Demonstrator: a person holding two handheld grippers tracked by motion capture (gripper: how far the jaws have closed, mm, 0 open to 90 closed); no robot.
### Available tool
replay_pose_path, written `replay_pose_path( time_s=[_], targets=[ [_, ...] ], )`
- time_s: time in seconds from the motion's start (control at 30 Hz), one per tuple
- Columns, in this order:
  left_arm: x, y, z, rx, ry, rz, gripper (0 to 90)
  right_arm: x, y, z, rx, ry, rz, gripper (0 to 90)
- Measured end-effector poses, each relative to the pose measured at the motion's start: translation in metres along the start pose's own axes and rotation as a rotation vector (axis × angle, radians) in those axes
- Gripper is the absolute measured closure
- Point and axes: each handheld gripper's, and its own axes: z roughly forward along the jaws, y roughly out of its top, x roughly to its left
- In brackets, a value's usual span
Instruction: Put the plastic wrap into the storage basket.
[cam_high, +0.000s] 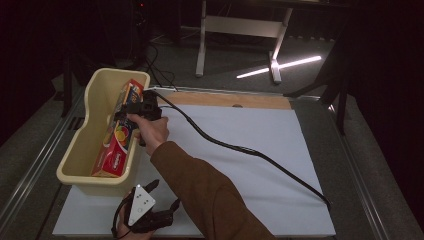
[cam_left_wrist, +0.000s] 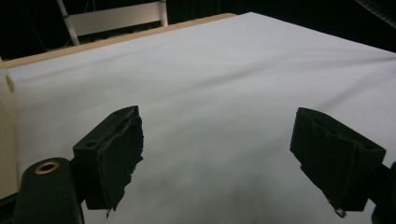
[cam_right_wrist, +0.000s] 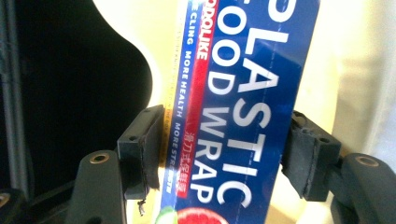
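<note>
Food wrap box leans on the bin wall.

Dark room; grey carpeted floor beyond white-topped table with wooden far edge; white desk frame on floor behind; bright light strip across floor; black cables at left

White sheet over wooden tabletop, white desk frame & light strip behind.
</note>
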Motion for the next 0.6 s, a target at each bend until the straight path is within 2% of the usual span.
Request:
replay_pose_path(
  time_s=[0.07,0.13,0.2,0.47,0.53,0.6],
  targets=[
    [0.0,0.0,0.0,-0.001,0.0,0.0,17.0,-0.001,0.0,-0.001,0.003,-0.009,-0.007,37.3],
    [0.0,0.0,0.0,0.001,-0.001,0.001,17.0,-0.002,0.001,-0.005,-0.004,0.024,-0.009,39.6],
    [0.0,0.0,0.001,0.004,-0.003,0.001,17.0,0.002,0.002,-0.01,-0.017,0.017,-0.03,39.4],
    [0.0,0.0,0.001,-0.002,0.001,-0.002,17.0,-0.001,0.004,-0.02,0.025,0.039,-0.055,40.9],
    [0.001,0.0,0.001,-0.003,0.002,-0.006,17.0,0.0,0.003,-0.027,0.025,0.036,-0.106,40.7],
    [0.002,0.0,0.001,-0.005,0.003,-0.009,17.0,0.003,-0.001,-0.032,0.014,0.01,-0.173,40.3]
  ],
)
